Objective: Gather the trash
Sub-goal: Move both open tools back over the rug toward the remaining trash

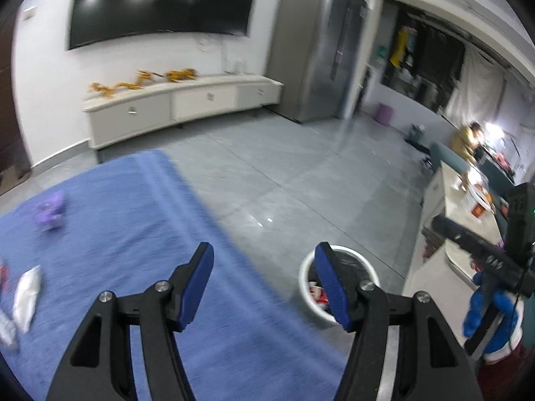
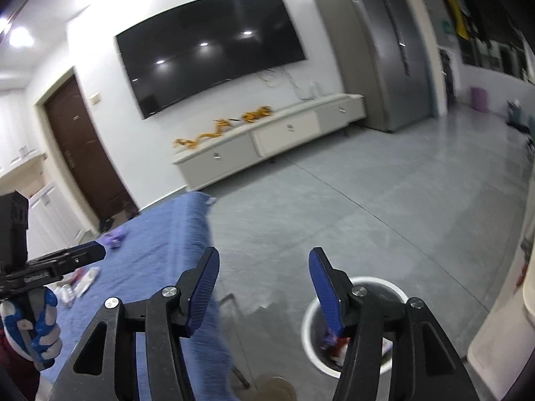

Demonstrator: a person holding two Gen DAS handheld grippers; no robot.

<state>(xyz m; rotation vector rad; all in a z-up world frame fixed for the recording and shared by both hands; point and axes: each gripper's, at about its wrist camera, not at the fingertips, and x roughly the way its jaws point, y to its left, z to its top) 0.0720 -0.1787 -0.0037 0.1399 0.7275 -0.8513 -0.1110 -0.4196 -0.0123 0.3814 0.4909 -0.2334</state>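
Note:
My left gripper (image 1: 264,254) is open with nothing between its blue pads, held above the right edge of a table under a blue cloth (image 1: 133,234). On the cloth lie a crumpled purple wrapper (image 1: 50,214) and a white wrapper (image 1: 26,295). A white round bin (image 1: 304,277) with a dark liner stands on the floor to the right, with red and white scraps inside. My right gripper (image 2: 264,257) is also open and holds nothing, above the floor between the cloth (image 2: 160,244) and the bin (image 2: 367,282). The purple wrapper (image 2: 113,239) and white wrappers (image 2: 85,279) show at the left.
A hand in a blue and white glove (image 2: 40,327) holds the other gripper at the left. A low white cabinet (image 1: 187,100) and dark screen (image 1: 160,3) line the far wall beside a tall grey fridge (image 1: 317,50). A pale counter (image 1: 458,207) and a seated person (image 1: 466,138) are on the right.

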